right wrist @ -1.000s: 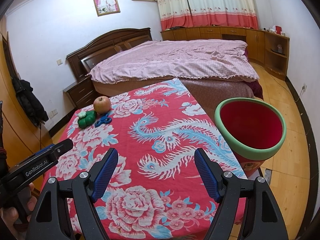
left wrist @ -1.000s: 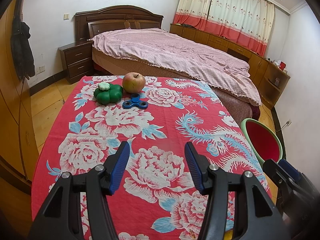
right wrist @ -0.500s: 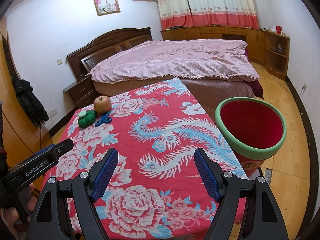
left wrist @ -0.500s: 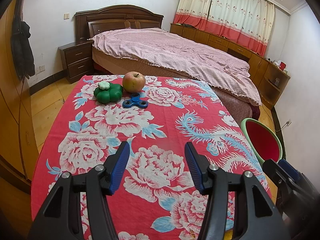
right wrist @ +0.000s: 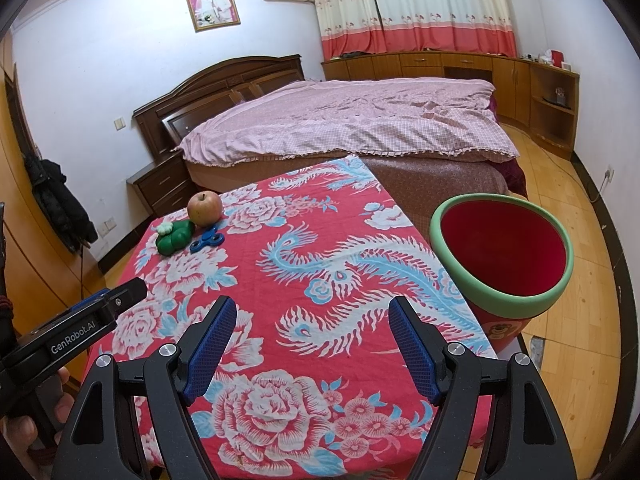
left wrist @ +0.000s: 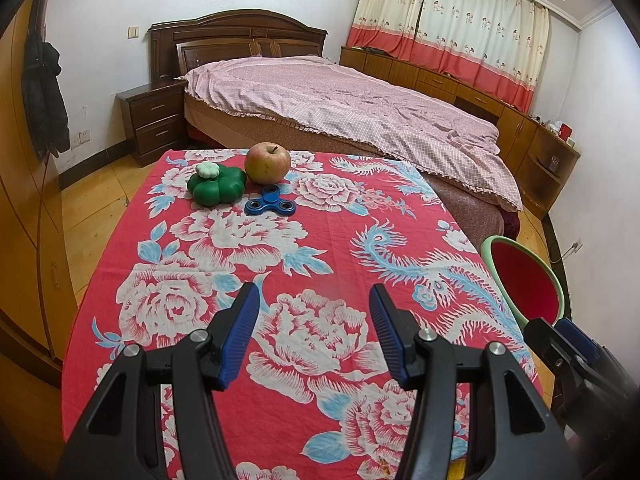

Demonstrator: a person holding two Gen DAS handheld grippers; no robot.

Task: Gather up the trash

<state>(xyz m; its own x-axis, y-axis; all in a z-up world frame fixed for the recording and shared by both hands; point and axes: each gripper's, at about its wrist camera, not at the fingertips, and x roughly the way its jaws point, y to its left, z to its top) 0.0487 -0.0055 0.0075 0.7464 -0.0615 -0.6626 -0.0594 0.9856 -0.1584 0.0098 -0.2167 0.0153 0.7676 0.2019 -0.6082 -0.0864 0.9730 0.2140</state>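
An apple (left wrist: 267, 162), a green clover-shaped toy (left wrist: 216, 187) with a small white flower on top, and a blue fidget spinner (left wrist: 270, 204) lie together at the far end of the table with the red floral cloth (left wrist: 280, 264). They also show in the right wrist view: the apple (right wrist: 205, 207), the toy (right wrist: 174, 236), the spinner (right wrist: 207, 240). A red bin with a green rim (right wrist: 502, 256) stands beside the table's right edge; it also shows in the left wrist view (left wrist: 524, 280). My left gripper (left wrist: 314, 306) is open and empty above the near table. My right gripper (right wrist: 312, 318) is open and empty.
A bed with a pink cover (left wrist: 352, 108) stands just beyond the table. A dark nightstand (left wrist: 154, 120) is at the back left. A wooden wardrobe (left wrist: 24, 220) runs along the left. Low cabinets (right wrist: 440, 64) line the curtained wall.
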